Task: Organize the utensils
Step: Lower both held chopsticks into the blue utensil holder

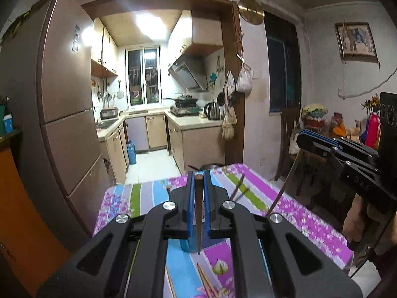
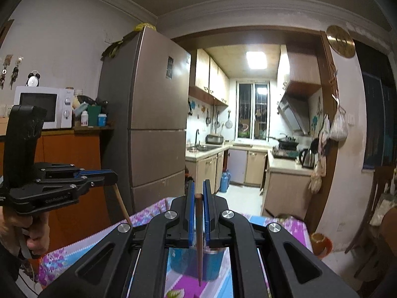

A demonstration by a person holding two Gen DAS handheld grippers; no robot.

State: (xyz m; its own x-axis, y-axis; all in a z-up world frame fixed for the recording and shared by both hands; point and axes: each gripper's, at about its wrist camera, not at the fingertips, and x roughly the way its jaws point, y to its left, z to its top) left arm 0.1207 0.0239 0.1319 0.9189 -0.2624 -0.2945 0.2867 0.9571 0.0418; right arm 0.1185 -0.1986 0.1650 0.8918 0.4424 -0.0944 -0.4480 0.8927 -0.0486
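The left tool [image 1: 198, 178] is clamped on a dark chopstick [image 1: 198, 213] hanging above the flowered desk [image 1: 297, 213]. The right tool [image 2: 198, 188] grips another chopstick [image 2: 198, 236] over a blue cup [image 2: 213, 263]. More chopsticks [image 1: 238, 188] lie on the desk.

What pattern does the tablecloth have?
The tablecloth has coloured stripes with pink and purple flowers, clearest in the left wrist view.
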